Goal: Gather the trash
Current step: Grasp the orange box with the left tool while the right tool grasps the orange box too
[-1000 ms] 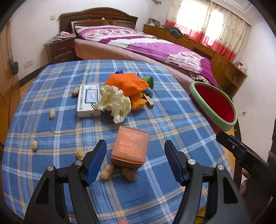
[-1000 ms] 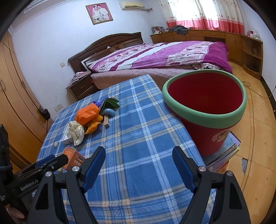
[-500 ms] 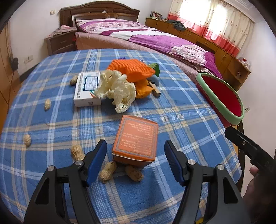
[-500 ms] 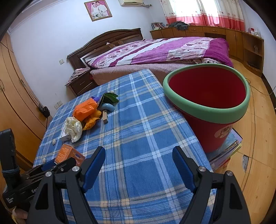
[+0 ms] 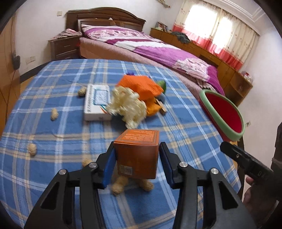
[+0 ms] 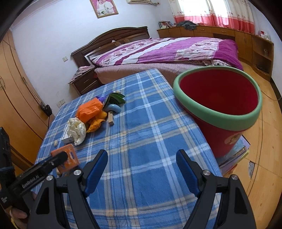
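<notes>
Left gripper [image 5: 136, 161] fingers closing around orange box [image 5: 136, 155] | box tipped up | right gripper [image 6: 141, 170] spread

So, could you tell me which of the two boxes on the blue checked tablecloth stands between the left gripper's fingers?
The orange cardboard box, between the closing left gripper; the flat white box lies farther off.

1. Desk [image 6: 144, 144] under a blue plaid cloth.
2. Bed [image 6: 176, 51] with purple floral cover, behind the desk.
3. Wooden nightstand [image 5: 64, 46] beside the headboard.
4. Red-and-white curtains [image 5: 216, 35] at the window.
5. Framed picture [image 6: 104, 7] high on the wall.
</notes>
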The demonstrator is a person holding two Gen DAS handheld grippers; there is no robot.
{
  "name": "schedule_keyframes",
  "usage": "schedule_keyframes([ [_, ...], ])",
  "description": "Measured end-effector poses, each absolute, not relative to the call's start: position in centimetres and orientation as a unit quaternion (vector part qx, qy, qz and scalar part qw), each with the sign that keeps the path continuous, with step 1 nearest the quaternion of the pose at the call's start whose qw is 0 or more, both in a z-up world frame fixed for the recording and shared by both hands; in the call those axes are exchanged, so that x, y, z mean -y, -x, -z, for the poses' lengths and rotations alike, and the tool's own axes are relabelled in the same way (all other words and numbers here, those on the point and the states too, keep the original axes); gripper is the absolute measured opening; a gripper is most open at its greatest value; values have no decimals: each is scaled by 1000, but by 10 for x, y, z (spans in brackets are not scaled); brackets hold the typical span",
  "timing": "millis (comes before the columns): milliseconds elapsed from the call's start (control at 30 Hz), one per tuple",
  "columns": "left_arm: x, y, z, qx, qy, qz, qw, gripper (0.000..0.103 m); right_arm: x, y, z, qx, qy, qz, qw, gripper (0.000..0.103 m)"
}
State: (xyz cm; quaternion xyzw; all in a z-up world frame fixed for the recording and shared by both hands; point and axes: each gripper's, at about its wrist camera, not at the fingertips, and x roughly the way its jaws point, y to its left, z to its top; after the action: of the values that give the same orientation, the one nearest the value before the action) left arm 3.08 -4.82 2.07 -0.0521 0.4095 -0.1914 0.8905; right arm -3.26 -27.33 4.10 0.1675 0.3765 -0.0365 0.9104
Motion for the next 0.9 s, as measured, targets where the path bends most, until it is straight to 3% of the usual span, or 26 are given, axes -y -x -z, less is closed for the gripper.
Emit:
schedule_keyframes([
  [333,11,-51,-41,-376,67,130,915,49,245,2,-50,-381,-146,-7,913,82],
  [900,-28,-69,-32,-372,85,65,922,49,175,-61,-42,-408,-98,-92,903,82],
])
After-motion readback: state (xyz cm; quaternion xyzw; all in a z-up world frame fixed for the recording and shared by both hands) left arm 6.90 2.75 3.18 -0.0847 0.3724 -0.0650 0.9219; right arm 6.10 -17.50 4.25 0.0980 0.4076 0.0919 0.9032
